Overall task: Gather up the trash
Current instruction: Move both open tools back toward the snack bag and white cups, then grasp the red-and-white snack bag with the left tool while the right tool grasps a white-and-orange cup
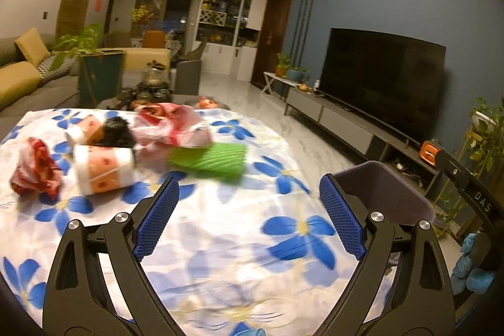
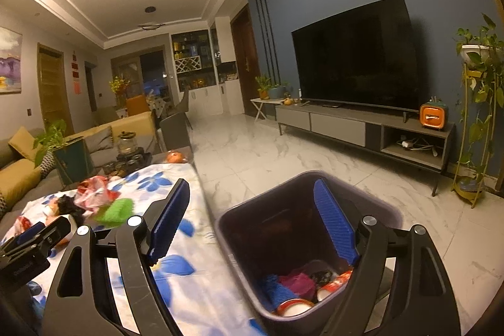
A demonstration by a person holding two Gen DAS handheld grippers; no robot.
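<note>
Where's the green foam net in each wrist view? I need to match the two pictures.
Left wrist view: green foam net lies centre frame on the floral tablecloth, just beyond the open left claw.
Right wrist view: the net sits at lower left, left of the open right claw.
Shared landmark: the television on the blue wall.

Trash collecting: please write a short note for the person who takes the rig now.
Left tongs: open, empty, over the flowered tablecloth.
Right tongs: open, empty, above the dark bin beside the table.
Done: some trash lies in the bin already.
Left: two paper cups, green sponge, black wad, crumpled wrappers and red wrapper on the cloth.
</note>
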